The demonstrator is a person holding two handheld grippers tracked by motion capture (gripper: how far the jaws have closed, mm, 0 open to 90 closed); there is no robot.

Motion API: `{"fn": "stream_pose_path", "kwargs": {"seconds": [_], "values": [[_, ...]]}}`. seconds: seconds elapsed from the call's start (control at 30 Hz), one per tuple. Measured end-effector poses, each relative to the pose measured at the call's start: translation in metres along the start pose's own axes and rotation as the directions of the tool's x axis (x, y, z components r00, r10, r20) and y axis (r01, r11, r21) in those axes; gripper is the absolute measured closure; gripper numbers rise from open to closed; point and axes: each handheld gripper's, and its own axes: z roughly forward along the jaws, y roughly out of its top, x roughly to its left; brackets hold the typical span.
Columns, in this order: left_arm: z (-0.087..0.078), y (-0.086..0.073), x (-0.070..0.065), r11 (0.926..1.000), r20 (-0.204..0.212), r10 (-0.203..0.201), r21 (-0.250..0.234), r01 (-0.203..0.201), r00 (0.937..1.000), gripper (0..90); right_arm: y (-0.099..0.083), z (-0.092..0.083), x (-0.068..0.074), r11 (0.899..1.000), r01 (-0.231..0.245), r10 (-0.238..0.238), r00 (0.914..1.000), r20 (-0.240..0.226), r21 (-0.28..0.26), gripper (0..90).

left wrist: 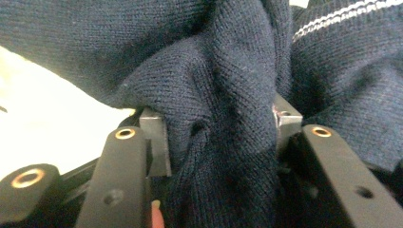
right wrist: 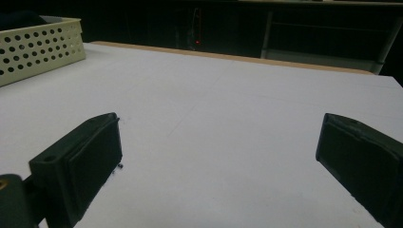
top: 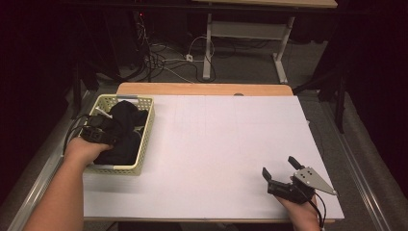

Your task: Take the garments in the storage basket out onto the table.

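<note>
Unlabelled, the navy knit garment [left wrist: 223, 123] sits pinched in the left gripper [left wrist: 218, 137]; right gripper [right wrist: 218, 156] gapes.

This looks like a lab or test room set up for recording, not a home. A work table [top: 144, 89] with a wooden edge carries a plain white sheet [top: 221, 154] as its working surface. Behind it, at about twelve o'clock in the high view, loose cables [top: 163, 57] and a white power plug [top: 189, 57] lie on grey carpet [top: 240, 67], beside the white metal legs of a second desk [top: 250, 31]. The surroundings are dark and bare.
</note>
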Motion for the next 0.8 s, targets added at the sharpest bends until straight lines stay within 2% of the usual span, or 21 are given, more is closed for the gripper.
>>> {"fn": "stream_pose_path", "kwargs": {"seconds": [0.13, 0.27, 0.5, 0.63, 0.73, 0.77, 0.8], "values": [[0.004, 0.002, 0.002, 0.9998, -0.001, -0.017, 0.008, 0.017, 0.9999, 42.5, 0.000, 0.001, 0.001, 1.000, 0.003, -0.003, 1.0000, -0.002, 0.004, 1.9], [0.005, 0.004, 0.004, 0.9992, -0.007, -0.034, 0.019, 0.034, 0.9994, 37.7, 0.000, 0.002, 0.002, 1.000, 0.007, -0.007, 1.0000, -0.006, 0.006, 1.9], [0.006, 0.004, 0.004, 0.9988, -0.014, -0.043, 0.025, 0.043, 0.9990, 34.4, 0.000, 0.001, 0.002, 1.000, 0.010, -0.010, 0.9999, -0.004, 0.004, 1.9], [0.007, 0.004, 0.005, 0.9984, 0.002, -0.045, 0.036, 0.045, 0.9990, 31.9, 0.000, 0.001, 0.003, 1.000, 0.008, -0.008, 1.0000, -0.004, 0.003, 1.9], [0.002, 0.011, 0.011, 0.9957, 0.046, -0.074, 0.059, 0.071, 0.9962, 18.6, 0.000, 0.000, 0.003, 1.000, 0.006, -0.006, 1.0000, -0.005, 0.002, 1.9], [0.000, 0.013, 0.011, 0.9960, 0.047, -0.073, 0.056, 0.070, 0.9962, 13.1, 0.001, -0.001, 0.003, 1.000, 0.007, -0.007, 1.0000, -0.005, 0.001, 1.9], [-0.002, 0.016, 0.011, 0.9965, 0.045, -0.070, 0.050, 0.068, 0.9965, 11.6, 0.001, -0.001, 0.003, 1.000, 0.006, -0.006, 1.0000, -0.004, -0.001, 1.9]]}}
